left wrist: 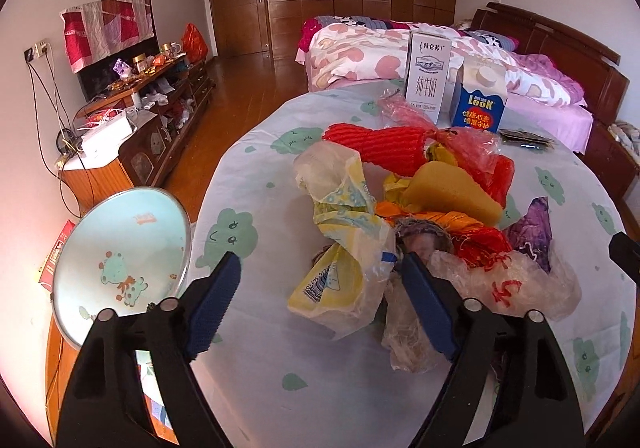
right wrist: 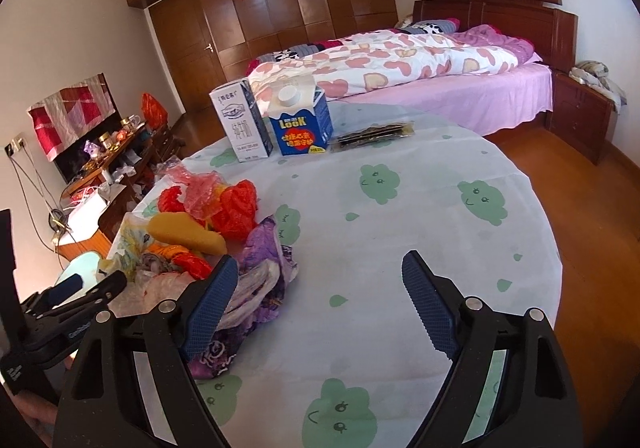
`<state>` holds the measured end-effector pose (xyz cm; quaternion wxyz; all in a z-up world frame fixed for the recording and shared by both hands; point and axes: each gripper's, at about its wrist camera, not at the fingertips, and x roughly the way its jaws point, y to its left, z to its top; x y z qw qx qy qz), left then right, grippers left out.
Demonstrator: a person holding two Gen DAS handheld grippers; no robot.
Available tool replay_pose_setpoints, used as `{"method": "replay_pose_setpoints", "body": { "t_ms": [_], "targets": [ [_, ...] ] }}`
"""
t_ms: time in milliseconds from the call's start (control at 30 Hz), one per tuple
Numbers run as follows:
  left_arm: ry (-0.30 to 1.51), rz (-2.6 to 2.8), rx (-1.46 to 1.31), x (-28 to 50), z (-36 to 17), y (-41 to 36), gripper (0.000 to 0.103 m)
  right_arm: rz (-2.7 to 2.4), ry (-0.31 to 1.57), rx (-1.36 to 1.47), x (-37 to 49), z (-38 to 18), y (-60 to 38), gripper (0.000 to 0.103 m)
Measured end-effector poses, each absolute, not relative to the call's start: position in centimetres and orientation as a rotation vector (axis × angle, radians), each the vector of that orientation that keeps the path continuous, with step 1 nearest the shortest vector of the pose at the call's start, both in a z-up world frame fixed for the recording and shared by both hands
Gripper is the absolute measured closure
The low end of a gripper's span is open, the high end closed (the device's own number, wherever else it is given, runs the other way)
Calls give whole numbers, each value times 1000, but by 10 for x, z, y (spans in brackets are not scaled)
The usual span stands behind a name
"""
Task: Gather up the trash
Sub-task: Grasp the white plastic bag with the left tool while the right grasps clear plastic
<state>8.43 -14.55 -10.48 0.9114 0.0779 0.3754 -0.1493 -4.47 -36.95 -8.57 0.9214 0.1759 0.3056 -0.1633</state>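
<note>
1. Step in hand, as I judge it: you are gathering the loose rubbish on the table (right wrist: 400, 208) into one heap, and the left gripper (left wrist: 320, 260) is lining up a first grab. Nothing is lifted yet.

2. The trash pile (left wrist: 400, 208) lies dead ahead of the left gripper, spreading from 12 to 2 o'clock in the left wrist view: a yellow-and-white plastic bag (left wrist: 344, 268), a yellow sponge wedge (left wrist: 452, 192), a red foam net (left wrist: 372, 148), a purple wrapper (left wrist: 532, 232).

3. Left jaws: released, standing wide. The plastic bag sits between the fingers, the right pad touching or nearly touching crumpled film; I cannot tell which. No clamp on anything.

4. Right gripper (right wrist: 320, 260): jaws wide and empty over bare cloth. Its left finger stands just beside the purple wrapper (right wrist: 264, 256), at the pile's edge, about 10 o'clock in its own view.

5. Still apart from the pile: a white milk carton (right wrist: 244, 124) and a blue carton (right wrist: 300, 124), upright and touching, at 12 o'clock in the right wrist view; dark sachets (right wrist: 376, 134) just beside them at 1 o'clock.

6. Next move calls for: close the left jaws on bunched film, not a single slippery layer. A round dish (left wrist: 124, 260) waits at 9 o'clock off the table's edge; whether it is the bin, I cannot say.
</note>
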Motion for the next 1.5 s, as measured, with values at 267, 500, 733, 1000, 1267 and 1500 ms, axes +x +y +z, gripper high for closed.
{"method": "replay_pose_setpoints", "body": {
  "t_ms": [267, 500, 733, 1000, 1267, 1500],
  "targets": [
    [811, -359, 82, 94, -111, -128, 75, -171, 661, 346, -24, -83, -331, 19],
    [776, -356, 74, 82, -103, -107, 84, -83, 739, 315, 1, -101, -301, 20],
    [738, -372, 59, 70, -91, -92, 86, -28, 778, 327, 9, -111, -297, 66],
    [731, -383, 39, 64, -88, -80, 89, 2, 738, 322, 2, -99, -293, 85],
    [655, -383, 35, 51, -67, -64, 90, 16, 608, 324, -16, -58, -289, 86],
    [622, -313, 3, 53, -56, -31, 90, 33, 567, 274, -11, -40, -267, 86]
  ]
}}
